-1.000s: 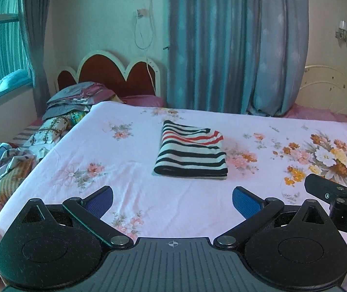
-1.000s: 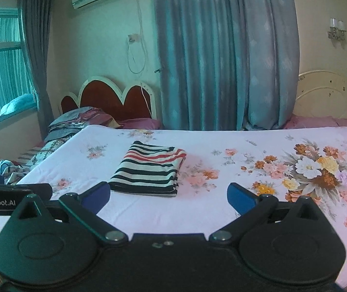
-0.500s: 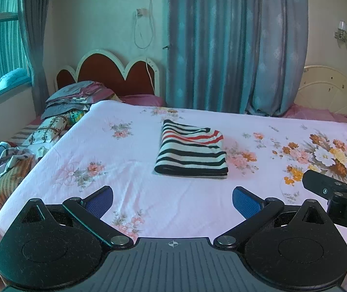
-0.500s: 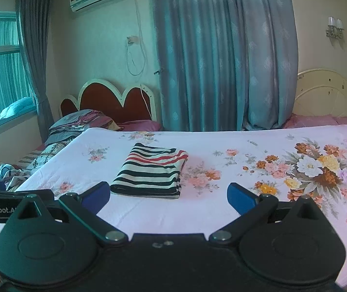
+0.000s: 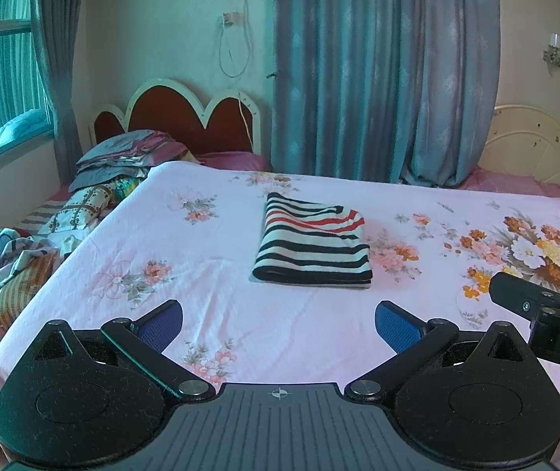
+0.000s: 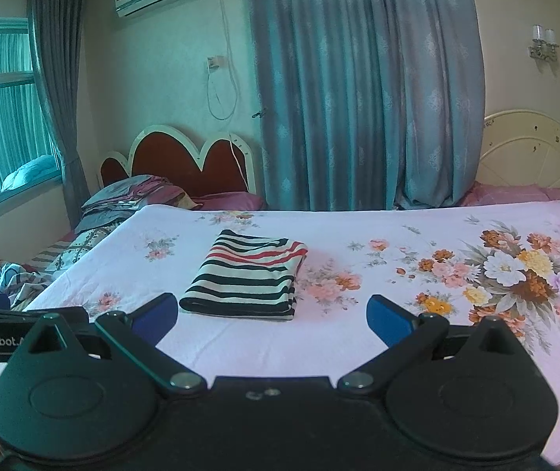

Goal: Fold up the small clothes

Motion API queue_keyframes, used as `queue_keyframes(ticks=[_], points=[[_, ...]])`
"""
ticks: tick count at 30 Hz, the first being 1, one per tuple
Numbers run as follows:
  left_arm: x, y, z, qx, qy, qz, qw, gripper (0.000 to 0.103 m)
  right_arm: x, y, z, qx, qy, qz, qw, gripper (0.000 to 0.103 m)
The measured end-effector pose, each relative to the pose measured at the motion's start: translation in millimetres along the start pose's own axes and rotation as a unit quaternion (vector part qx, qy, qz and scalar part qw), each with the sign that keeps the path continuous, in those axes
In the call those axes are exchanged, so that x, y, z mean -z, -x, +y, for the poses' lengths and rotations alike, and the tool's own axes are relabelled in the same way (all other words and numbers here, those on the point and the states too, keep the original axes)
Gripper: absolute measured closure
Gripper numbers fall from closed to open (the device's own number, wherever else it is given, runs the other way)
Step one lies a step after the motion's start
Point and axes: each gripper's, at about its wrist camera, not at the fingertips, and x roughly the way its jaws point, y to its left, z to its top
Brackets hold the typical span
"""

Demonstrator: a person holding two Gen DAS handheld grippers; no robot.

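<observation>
A folded garment with black, white and red stripes [image 5: 313, 247] [image 6: 246, 276] lies flat on the pink floral bedsheet [image 5: 209, 259] [image 6: 378, 337], near the bed's middle. My left gripper [image 5: 278, 324] is open over the near edge of the bed, well short of the garment, with nothing between its blue pads. In the right wrist view my right gripper [image 6: 272, 314] is open too and holds nothing, with the garment just beyond its fingertips. Each gripper shows at the edge of the other's view: the right gripper [image 5: 546, 306], the left gripper [image 6: 9, 333].
A heap of loose clothes [image 5: 9, 263] lies off the bed's left side, with stacked bedding [image 5: 123, 157] by the red headboard [image 5: 185, 117]. Blue curtains [image 5: 378, 70] hang behind the bed. A window [image 6: 1, 117] is at the left.
Both grippers have drawn back and risen slightly, so the striped garment sits a little lower and farther in view. The garment itself has not moved.
</observation>
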Motion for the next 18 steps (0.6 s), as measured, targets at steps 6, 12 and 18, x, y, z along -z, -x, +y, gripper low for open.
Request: queue_keyframes(ticks=[6, 12, 18], points=[[0.0, -0.5, 0.2, 0.000, 0.000, 0.001, 1.0000, 0.000, 0.1, 0.0, 0.5, 0.001, -0.001, 0.002, 1.000, 0.001], [1.3, -0.6, -1.3, 0.002, -0.001, 0.000, 1.0000, 0.000, 0.2, -0.4, 0.5, 0.001, -0.002, 0.001, 1.000, 0.001], [2.0, -0.8, -3.1, 0.002, 0.000, 0.000, 1.0000, 0.000, 1.5, -0.8, -0.1, 0.005, -0.003, 0.004, 1.000, 0.001]])
